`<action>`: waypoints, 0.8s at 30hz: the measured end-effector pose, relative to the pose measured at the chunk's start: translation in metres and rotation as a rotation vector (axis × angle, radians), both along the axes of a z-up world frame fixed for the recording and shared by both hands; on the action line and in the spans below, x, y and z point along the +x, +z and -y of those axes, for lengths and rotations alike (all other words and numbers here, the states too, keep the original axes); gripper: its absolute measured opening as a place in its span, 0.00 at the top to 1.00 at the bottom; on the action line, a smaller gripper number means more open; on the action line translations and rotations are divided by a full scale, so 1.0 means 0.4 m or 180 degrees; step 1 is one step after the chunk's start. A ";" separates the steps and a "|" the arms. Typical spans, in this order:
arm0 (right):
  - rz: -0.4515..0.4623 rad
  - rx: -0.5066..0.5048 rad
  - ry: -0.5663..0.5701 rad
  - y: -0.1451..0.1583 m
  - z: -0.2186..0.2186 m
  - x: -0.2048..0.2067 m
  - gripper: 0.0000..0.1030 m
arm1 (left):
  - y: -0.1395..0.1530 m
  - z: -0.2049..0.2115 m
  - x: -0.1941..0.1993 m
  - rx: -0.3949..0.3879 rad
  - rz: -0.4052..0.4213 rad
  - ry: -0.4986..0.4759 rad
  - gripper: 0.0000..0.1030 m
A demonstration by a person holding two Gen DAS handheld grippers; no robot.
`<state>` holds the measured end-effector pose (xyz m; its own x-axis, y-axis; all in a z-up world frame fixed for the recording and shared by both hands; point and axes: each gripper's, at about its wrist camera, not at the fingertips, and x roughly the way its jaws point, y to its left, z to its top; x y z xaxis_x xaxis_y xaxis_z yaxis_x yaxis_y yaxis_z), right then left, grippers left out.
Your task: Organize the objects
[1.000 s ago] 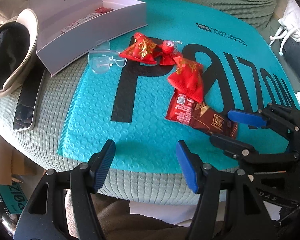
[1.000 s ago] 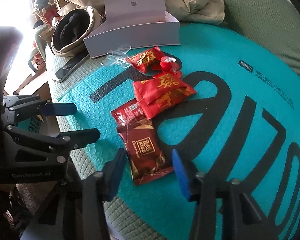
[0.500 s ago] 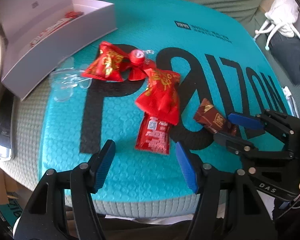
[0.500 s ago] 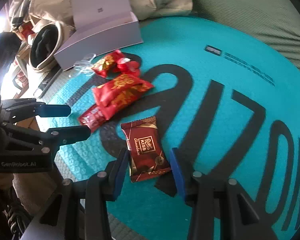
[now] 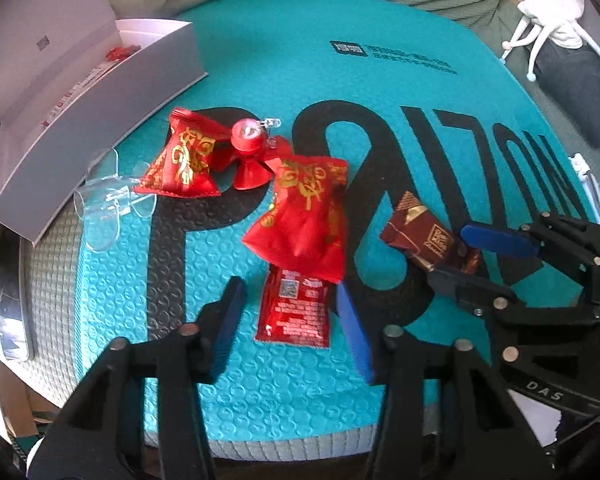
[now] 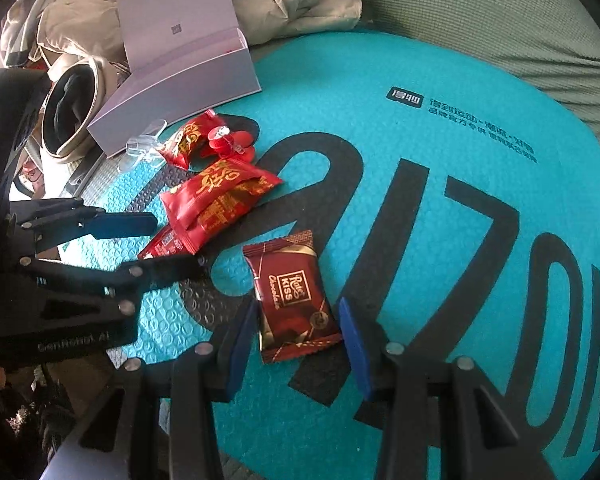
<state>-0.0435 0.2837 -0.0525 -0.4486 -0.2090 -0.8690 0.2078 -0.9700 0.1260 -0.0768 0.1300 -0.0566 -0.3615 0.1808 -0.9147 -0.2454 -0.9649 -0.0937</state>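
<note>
While the flat red sachet (image 5: 294,308) is half covered by a red gold-printed packet (image 5: 302,216) on the teal mat (image 5: 260,392), it is straddled untouched by the closing left gripper (image 5: 290,322), and the chocolate packet (image 6: 290,300) is flanked, contact unclear, by the right gripper (image 6: 298,334).

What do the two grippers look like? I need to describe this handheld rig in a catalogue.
Both look alike: the left gripper and right gripper have black angular linkage arms joined by round silver rivets, and each ends in two flat, narrow blue pads. White lettering marks the black bodies: "GenRobot.AI" on the left one, "DAS" on the right. No cables or sleeves are visible.
</note>
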 end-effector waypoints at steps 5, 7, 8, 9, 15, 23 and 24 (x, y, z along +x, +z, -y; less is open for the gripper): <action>0.0003 0.0032 0.0005 0.003 0.005 0.009 0.58 | 0.009 -0.003 0.020 0.0194 0.0105 -0.0016 0.71; 0.0007 0.0022 0.0010 0.005 0.004 0.014 0.58 | 0.012 -0.012 0.034 0.0222 0.0123 -0.0053 0.72; 0.0008 0.0007 0.0010 0.005 0.003 0.018 0.58 | 0.012 -0.014 0.039 0.0225 0.0120 -0.0062 0.72; 0.0010 0.0002 0.0005 0.006 0.003 0.023 0.58 | 0.013 -0.018 0.046 0.0238 0.0128 -0.0069 0.72; 0.0007 -0.0026 -0.0045 0.011 -0.015 0.066 0.59 | 0.023 -0.033 0.081 0.0345 0.0176 -0.0144 0.74; -0.0064 -0.0124 -0.0077 0.023 -0.024 0.104 0.58 | 0.018 -0.018 0.088 0.0274 0.0182 0.0073 0.73; -0.0075 -0.0129 -0.0088 0.025 -0.022 0.101 0.58 | 0.019 -0.017 0.085 0.0273 0.0192 0.0083 0.73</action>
